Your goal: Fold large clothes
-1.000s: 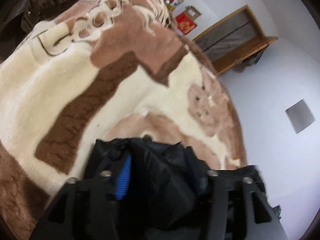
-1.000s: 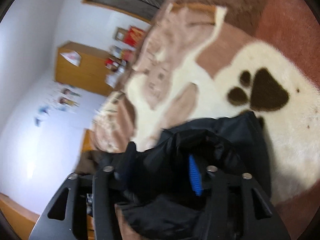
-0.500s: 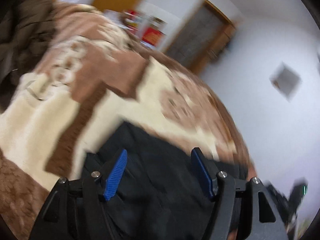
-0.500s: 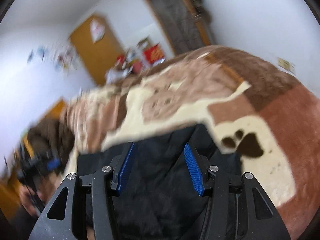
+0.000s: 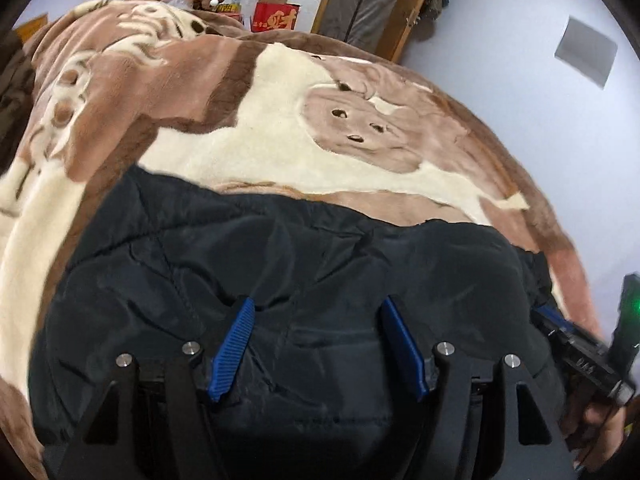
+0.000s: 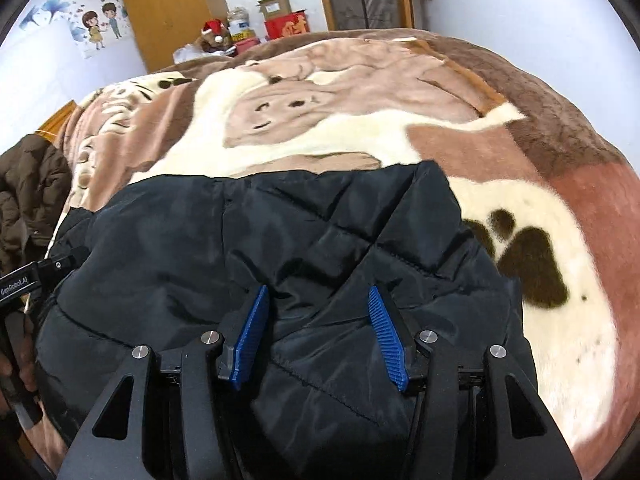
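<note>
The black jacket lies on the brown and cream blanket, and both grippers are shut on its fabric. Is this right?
Not quite. The black jacket does lie on the brown and cream blanket, but both grippers are open. The left wrist view shows the left gripper with its blue pads apart above the fabric, and the right wrist view shows the same for the right gripper.

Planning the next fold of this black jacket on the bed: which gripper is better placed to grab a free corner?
Probably right. The right gripper, open, sits near the black jacket corner over the paw-print blanket. The left gripper, open, hovers mid-panel, farther from any edge.
</note>
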The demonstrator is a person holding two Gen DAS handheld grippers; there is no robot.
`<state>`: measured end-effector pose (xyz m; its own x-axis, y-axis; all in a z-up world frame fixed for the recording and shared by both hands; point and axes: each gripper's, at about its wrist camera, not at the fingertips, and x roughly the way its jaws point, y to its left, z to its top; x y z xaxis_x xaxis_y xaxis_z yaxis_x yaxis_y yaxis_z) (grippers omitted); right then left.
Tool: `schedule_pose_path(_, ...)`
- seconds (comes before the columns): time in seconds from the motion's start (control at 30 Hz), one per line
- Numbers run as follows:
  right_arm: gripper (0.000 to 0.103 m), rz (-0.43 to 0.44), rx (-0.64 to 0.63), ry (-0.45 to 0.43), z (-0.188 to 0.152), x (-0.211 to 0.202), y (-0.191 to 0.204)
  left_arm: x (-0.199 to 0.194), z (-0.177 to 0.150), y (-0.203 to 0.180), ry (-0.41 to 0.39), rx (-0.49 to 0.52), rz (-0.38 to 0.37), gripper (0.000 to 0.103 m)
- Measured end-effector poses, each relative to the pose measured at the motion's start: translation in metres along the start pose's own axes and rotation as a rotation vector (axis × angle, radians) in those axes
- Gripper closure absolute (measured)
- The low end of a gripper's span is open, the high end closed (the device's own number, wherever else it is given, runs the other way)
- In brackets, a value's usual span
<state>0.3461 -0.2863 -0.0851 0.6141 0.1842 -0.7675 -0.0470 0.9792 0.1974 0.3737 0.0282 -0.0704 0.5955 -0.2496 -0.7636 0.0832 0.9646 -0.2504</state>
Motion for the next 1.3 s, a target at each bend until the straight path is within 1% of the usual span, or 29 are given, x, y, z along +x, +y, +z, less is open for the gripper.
schedule_pose_path(0.07,0.051,-0.015,0.009,0.012,0.004,-0.004,0.001,-0.003,0.003,-0.001,0.016,0.028,0.011,0.035)
schedule_pose_path(0.1,0.051,-0.019,0.013,-0.002,0.006,-0.014,0.003,-0.008,0.002,-0.001,0.01,0.042,0.01,0.035)
schedule_pose_path(0.17,0.051,-0.002,0.004,-0.057,0.011,-0.03,0.007,-0.022,0.004,0.004,-0.032,0.073,0.039,0.035)
schedule_pose_path(0.2,0.051,-0.004,0.004,-0.064,0.013,-0.032,0.007,-0.022,0.008,0.01,-0.041,0.076,0.06,0.035)
schedule_pose_path(0.27,0.051,-0.024,0.015,-0.037,0.02,-0.02,0.003,-0.018,0.015,0.025,-0.036,0.056,0.101,0.035)
schedule_pose_path(0.33,0.051,-0.053,0.022,0.002,0.023,0.001,-0.007,-0.007,0.019,0.041,-0.021,0.044,0.125,0.035)
schedule_pose_path(0.37,0.051,-0.064,0.022,0.009,0.023,0.007,-0.01,0.0,0.019,0.045,-0.012,0.051,0.144,0.034)
schedule_pose_path(0.4,0.051,-0.096,0.028,0.013,0.021,0.018,-0.016,0.007,0.017,0.048,-0.008,0.071,0.178,0.033)
schedule_pose_path(0.43,0.051,-0.103,0.044,0.007,0.019,0.024,-0.021,0.012,0.015,0.05,-0.013,0.086,0.199,0.033)
schedule_pose_path(0.5,0.051,-0.115,0.076,0.004,0.015,0.035,-0.028,0.019,0.013,0.055,-0.024,0.06,0.194,0.033)
schedule_pose_path(0.6,0.051,-0.134,0.067,-0.012,0.012,0.045,-0.028,0.028,0.008,0.066,-0.046,0.004,0.181,0.033)
schedule_pose_path(0.7,0.051,-0.132,0.074,-0.02,0.01,0.052,-0.031,0.037,0.004,0.075,-0.059,-0.039,0.165,0.033)
schedule_pose_path(0.8,0.051,-0.141,0.077,-0.033,0.009,0.058,-0.032,0.044,0.001,0.076,-0.071,-0.05,0.161,0.033)
schedule_pose_path(0.9,0.051,-0.167,0.066,-0.033,0.009,0.062,-0.029,0.049,0.001,0.072,-0.072,-0.039,0.185,0.033)
schedule_pose_path(1.03,0.051,-0.169,0.065,-0.007,0.014,0.056,-0.029,0.041,0.01,0.063,-0.032,-0.016,0.233,0.034)
schedule_pose_path(1.1,0.051,-0.175,0.067,0.007,0.019,0.042,-0.028,0.022,0.015,0.059,-0.039,-0.034,0.208,0.038)
schedule_pose_path(1.17,0.051,-0.18,0.08,-0.017,0.022,0.026,-0.023,-0.002,0.018,0.054,-0.076,-0.069,0.143,0.039)
schedule_pose_path(1.23,0.051,-0.109,0.109,-0.087,0.024,-0.006,-0.012,-0.031,0.016,0.04,-0.145,-0.084,0.078,0.039)
schedule_pose_path(1.3,0.051,-0.069,0.092,-0.151,0.021,-0.034,0.007,-0.051,0.012,0.023,-0.189,-0.072,0.045,0.039)
